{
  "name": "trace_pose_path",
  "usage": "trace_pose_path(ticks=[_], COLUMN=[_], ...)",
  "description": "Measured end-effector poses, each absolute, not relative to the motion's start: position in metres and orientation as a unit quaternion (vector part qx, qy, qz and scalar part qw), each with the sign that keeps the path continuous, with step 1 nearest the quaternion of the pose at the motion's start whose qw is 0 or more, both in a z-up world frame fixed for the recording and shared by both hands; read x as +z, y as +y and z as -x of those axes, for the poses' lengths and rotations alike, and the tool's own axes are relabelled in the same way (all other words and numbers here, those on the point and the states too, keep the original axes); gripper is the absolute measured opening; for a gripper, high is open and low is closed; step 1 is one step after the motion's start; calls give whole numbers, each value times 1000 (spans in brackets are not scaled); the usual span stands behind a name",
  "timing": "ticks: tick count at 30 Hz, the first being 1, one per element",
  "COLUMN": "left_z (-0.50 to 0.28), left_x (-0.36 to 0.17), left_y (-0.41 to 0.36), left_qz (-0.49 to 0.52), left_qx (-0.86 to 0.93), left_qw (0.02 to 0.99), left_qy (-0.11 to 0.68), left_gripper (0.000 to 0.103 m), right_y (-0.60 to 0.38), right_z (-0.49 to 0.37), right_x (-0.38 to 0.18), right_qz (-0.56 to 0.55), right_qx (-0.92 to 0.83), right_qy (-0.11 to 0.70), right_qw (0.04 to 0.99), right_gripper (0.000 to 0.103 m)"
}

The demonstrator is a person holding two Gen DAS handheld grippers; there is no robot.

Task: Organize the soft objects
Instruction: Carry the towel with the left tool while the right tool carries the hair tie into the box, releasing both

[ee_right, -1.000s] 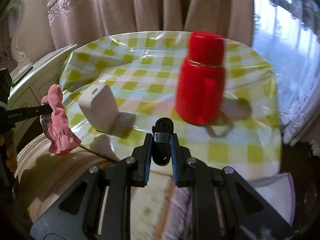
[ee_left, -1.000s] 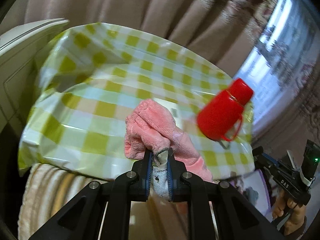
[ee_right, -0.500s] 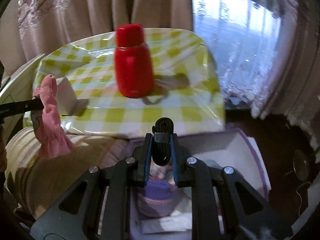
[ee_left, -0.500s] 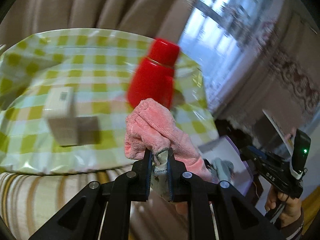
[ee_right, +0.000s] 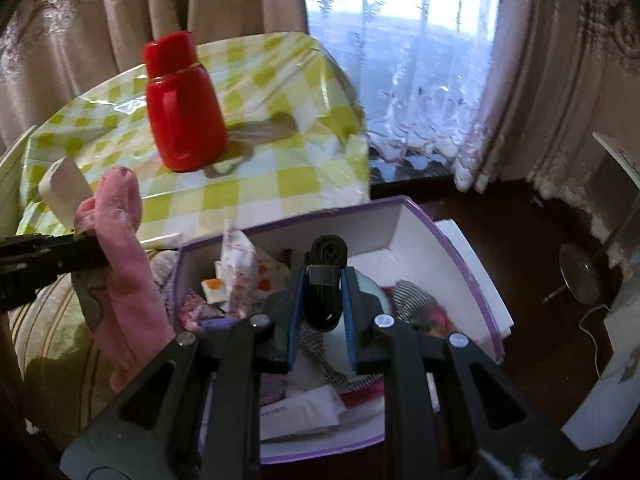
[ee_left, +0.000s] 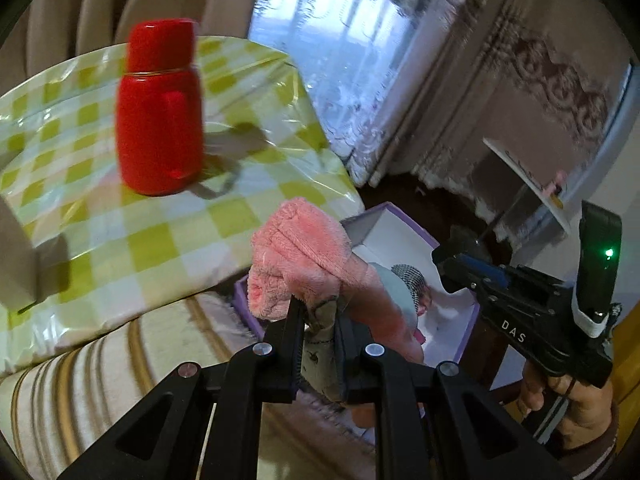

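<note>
Seemingly for the purple box (ee_left: 466, 332) beyond, the left gripper (ee_left: 318, 316) clamped a pink fleece sock (ee_left: 304, 256) by its grey sole, toe upward, while the right-wrist view showed the right gripper (ee_right: 323, 280) pinching an upright black band (ee_right: 326, 276) over that box (ee_right: 472, 280).

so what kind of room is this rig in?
Most likely a home living room or bedroom: heavy beige curtains over a lace-netted window, a table in a checked plastic cloth, and a striped cushioned seat.
</note>
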State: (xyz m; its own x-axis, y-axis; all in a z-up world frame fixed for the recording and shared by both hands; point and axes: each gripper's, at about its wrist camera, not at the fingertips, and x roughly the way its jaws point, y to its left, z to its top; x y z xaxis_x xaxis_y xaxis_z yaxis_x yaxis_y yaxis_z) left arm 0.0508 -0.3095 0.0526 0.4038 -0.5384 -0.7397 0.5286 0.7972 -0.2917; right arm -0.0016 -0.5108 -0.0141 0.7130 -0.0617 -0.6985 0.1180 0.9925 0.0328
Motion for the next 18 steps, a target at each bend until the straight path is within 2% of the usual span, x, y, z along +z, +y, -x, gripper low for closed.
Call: trace_pose_path(ticks=[3,5,6,7,12,14,18], left_z=[-52,-53,-53,-53,-49,-43,-27], left_x=[45,37,35,32,25,22,8], left_y=[-323,-328,-329,-327,-313,-304,-289], left_qz=[5,1,3,9,36,52,76], left_qx=[-325,-325,-326,-325,-315,-317,-316], left_qw=[829,823,821,818,810,805,786], left_qy=[455,465,469,474,493,499,526], left_gripper=[20,36,39,43,56,66,70], right_y=[-516,-518,-520,-521,-518,-516,-512], right_z=[3,5,5,6,9,11,17], right_x=[-18,-19,-19,-19,-17,-17,-18], right_qz=[-41,-42,-43,-44,-42,-39,-36], right_qx=[-60,-65,-70,-75,-84,-85,-93], right_qy=[384,386,387,386,385,386,389], right_qw=[921,919,919,918,918,918,916], right_gripper=[26,39,48,52,61,63,65])
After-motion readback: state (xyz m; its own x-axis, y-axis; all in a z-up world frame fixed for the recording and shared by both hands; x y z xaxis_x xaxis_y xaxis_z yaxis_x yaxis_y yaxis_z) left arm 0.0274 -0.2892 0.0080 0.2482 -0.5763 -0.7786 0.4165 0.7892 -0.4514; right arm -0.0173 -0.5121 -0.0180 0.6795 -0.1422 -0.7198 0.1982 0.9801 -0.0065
